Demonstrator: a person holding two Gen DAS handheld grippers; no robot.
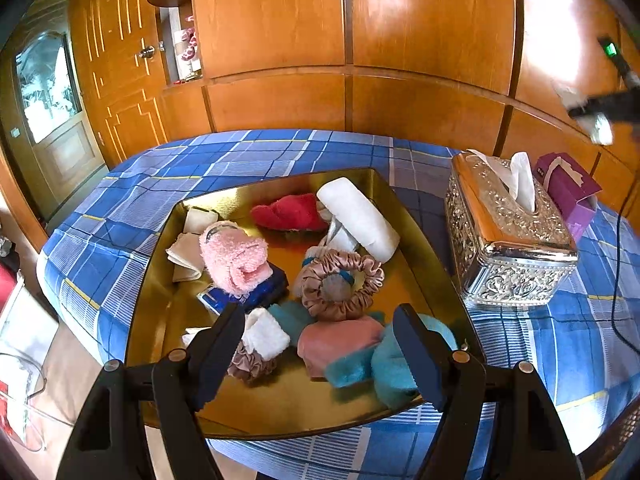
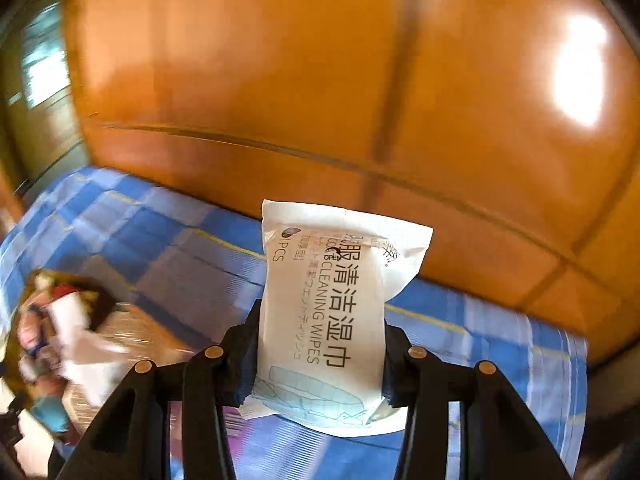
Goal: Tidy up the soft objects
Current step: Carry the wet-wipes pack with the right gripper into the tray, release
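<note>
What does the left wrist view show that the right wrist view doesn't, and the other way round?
Only the left wrist view: the open left gripper over the gold tray, with each soft item sharp, such as the pink slipper and scrunchie; also the purple box.

Only the right wrist view: the wipes pack up close, print readable, clamped in the right gripper.

Both: the blue plaid cloth, wooden wall, tray and silver tissue box, though these two are only a blur in the right view.
</note>
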